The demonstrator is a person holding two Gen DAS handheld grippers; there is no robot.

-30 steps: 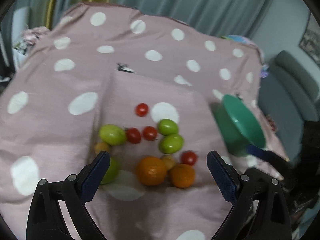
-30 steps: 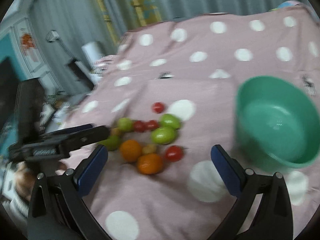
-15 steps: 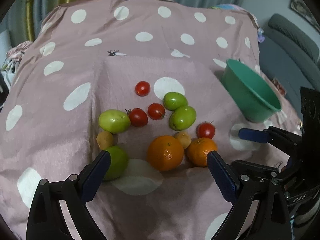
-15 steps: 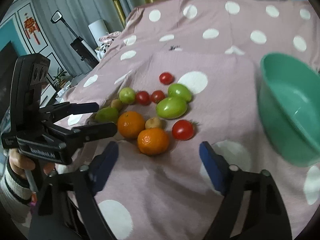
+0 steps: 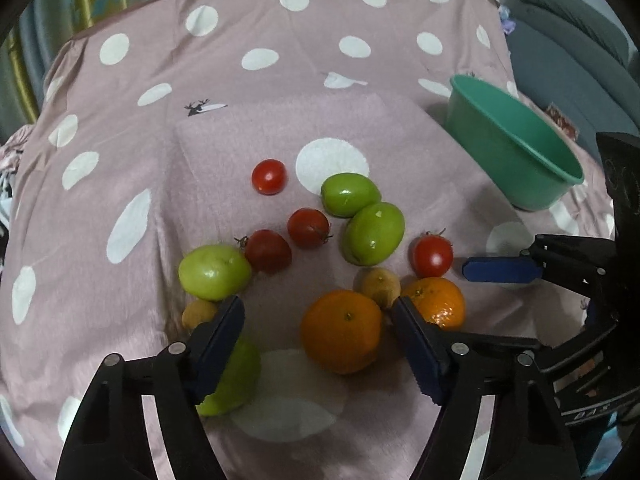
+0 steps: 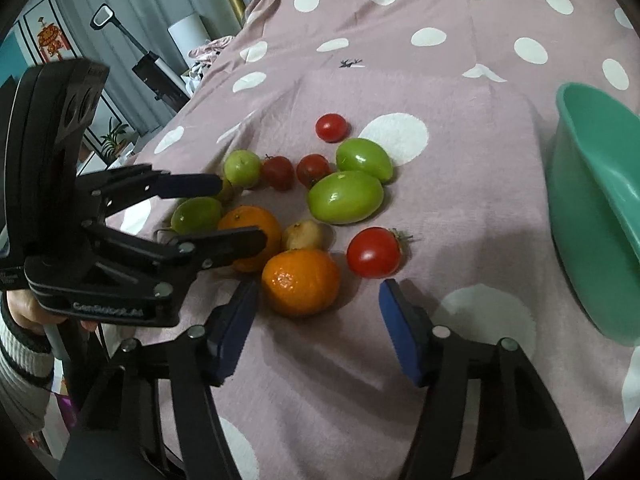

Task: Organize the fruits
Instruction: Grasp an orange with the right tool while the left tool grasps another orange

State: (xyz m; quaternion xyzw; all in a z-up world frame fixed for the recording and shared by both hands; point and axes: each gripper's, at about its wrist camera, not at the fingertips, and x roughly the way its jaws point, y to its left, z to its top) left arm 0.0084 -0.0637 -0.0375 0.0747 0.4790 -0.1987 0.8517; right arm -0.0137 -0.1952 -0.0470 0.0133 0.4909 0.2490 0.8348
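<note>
Fruit lies clustered on a pink polka-dot cloth [image 5: 280, 80]: several red tomatoes, several green fruits, two small yellowish ones and two oranges. My left gripper [image 5: 318, 340] straddles the larger orange [image 5: 342, 330]. Its jaws are closing, and the pads stand just clear of the peel. My right gripper [image 6: 316, 320] hovers at the smaller orange [image 6: 300, 282], which sits just ahead of its fingertips. These jaws are closing too, with a gap on both sides. A green fruit [image 5: 232, 376] is partly hidden behind the left finger. The left gripper [image 6: 236, 212] also shows from the right wrist view.
A teal bowl [image 5: 492, 160] stands empty at the right, also seen as the bowl [image 6: 576, 240]. A red tomato [image 6: 374, 252] lies between the small orange and the bowl. A grey sofa [image 5: 568, 40] is beyond the right edge. A sleeved hand [image 6: 20, 320] grips the left tool.
Both grippers have come down and closer to the fruit pile, and both pairs of jaws have narrowed. The left view has rolled, and the right gripper now shows at its right side.
</note>
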